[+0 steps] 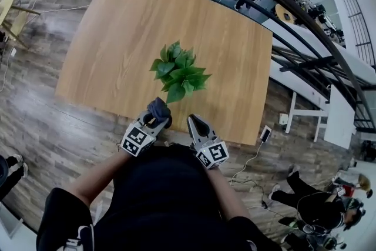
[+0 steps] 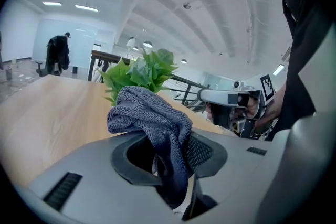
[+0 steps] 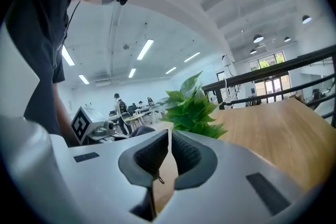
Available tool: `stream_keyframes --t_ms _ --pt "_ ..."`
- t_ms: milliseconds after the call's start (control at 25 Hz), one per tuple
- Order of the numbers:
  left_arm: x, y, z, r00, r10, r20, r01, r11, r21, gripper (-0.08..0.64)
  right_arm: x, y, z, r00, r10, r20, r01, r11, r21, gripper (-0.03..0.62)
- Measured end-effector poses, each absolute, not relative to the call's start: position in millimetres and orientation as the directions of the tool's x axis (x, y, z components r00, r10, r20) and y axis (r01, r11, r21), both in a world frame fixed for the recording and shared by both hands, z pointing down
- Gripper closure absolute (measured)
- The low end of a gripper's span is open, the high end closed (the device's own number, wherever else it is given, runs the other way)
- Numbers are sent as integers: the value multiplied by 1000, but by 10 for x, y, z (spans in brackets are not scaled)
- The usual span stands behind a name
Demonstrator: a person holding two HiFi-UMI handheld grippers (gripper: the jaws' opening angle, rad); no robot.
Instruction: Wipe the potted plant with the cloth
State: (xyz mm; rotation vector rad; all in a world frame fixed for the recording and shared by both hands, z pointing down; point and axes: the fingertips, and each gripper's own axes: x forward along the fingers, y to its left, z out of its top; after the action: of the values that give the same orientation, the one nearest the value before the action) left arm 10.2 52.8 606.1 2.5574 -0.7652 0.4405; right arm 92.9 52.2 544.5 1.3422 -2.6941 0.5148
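Note:
A small green potted plant [image 1: 179, 72] stands near the front edge of the wooden table [image 1: 111, 32]. My left gripper [image 1: 157, 120] hovers just in front of the plant, shut on a crumpled dark grey cloth [image 1: 158, 107]. In the left gripper view the cloth [image 2: 152, 113] bulges out of the gripper [image 2: 168, 149], with the plant [image 2: 142, 71] right behind it. My right gripper [image 1: 195, 123] sits beside it to the right, shut with nothing between its pads. Past that gripper [image 3: 169, 152] in the right gripper view, the plant [image 3: 194, 107] is close ahead.
A dark railing [image 1: 282, 3] runs along the table's far right side, with white desks [image 1: 329, 114] beyond it. A cable and a small device [image 1: 265, 134] lie on the floor by the table's right corner. A chair [image 1: 9, 9] stands at the left, and a person [image 1: 317, 197] is at the lower right.

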Motion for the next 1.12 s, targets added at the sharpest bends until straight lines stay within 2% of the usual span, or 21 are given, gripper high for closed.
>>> stream_keyframes --t_ms 200,440,760,1120 --pt "280 914 5628 788 -520 329 -610 -727 314 419 1050 877 4781 -618 -779 110 -782 594 -187 561" --pt "463 1266 5013 761 -605 235 -648 -725 233 419 938 1227 4382 -651 -753 97 -759 644 -95 574" --pt "517 1783 4836 711 -670 215 -703 -692 167 419 944 1827 4131 -646 -764 1 -763 645 46 574" --pt "678 2088 4736 700 -691 178 -713 -687 137 419 1232 2085 4107 -637 -770 -30 -771 636 33 574"
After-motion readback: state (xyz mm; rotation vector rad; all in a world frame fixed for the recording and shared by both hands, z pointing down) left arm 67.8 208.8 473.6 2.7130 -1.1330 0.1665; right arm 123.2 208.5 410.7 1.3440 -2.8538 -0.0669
